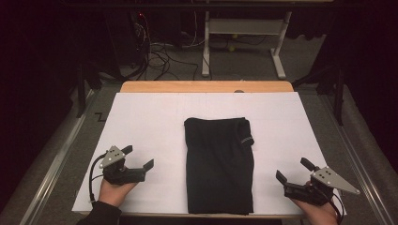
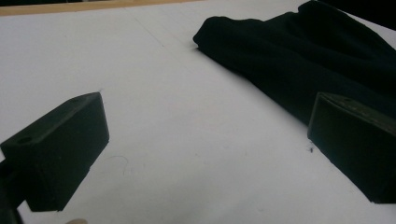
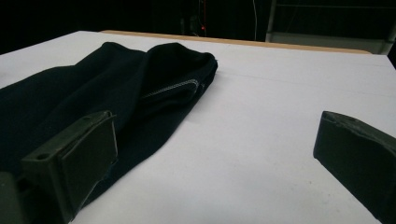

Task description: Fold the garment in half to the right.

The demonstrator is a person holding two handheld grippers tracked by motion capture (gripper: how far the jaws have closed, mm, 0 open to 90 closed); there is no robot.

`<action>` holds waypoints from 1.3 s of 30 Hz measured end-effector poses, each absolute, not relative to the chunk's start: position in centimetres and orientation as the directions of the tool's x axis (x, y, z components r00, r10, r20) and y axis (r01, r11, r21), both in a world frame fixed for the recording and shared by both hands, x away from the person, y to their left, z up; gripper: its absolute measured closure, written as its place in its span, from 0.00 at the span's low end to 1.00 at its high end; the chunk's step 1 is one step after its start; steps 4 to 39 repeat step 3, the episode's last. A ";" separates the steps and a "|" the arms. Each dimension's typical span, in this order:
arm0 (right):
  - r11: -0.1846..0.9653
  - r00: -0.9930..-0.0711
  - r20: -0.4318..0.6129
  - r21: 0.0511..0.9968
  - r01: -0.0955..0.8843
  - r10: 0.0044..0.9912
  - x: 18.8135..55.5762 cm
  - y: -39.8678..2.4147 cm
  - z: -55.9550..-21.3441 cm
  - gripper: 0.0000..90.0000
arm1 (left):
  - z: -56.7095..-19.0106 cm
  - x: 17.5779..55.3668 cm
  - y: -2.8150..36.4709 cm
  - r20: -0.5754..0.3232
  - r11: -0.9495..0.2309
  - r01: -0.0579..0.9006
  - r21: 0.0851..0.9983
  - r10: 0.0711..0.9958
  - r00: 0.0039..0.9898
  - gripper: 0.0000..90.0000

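Note:
A black folded garment lies flat in the middle of the white table cover, long side running toward me; a pale stitched hem shows at its right edge. The garment sits ahead and to the right of the left gripper, whose jaws stand wide apart over bare white surface. In the high view the left gripper rests at the near left, held by a hand. The right gripper rests at the near right, open, with the garment to its left and nothing between the jaws of the right gripper.
A wooden table edge shows beyond the white cover. Past it on the floor are tangled cables and a white desk frame. Metal rails run along both sides of the table.

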State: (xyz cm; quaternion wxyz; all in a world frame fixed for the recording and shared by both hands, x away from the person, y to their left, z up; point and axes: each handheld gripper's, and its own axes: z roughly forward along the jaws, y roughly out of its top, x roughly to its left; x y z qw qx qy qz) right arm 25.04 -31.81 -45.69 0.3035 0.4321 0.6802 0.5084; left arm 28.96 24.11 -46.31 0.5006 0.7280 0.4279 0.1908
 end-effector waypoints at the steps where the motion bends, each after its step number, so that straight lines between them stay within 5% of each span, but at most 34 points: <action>1: 0.113 -0.443 0.022 0.954 0.276 0.896 25.0 -31.8 -45.7 0.00 | -46.3 28.9 24.2 -0.148 -0.134 0.431 0.892 0.814 0.561 0.00; 39: 0.120 -0.443 0.017 0.953 0.278 0.896 25.0 -31.7 -45.7 0.00 | -46.2 29.0 24.4 -0.141 -0.139 0.427 0.894 0.816 0.561 0.00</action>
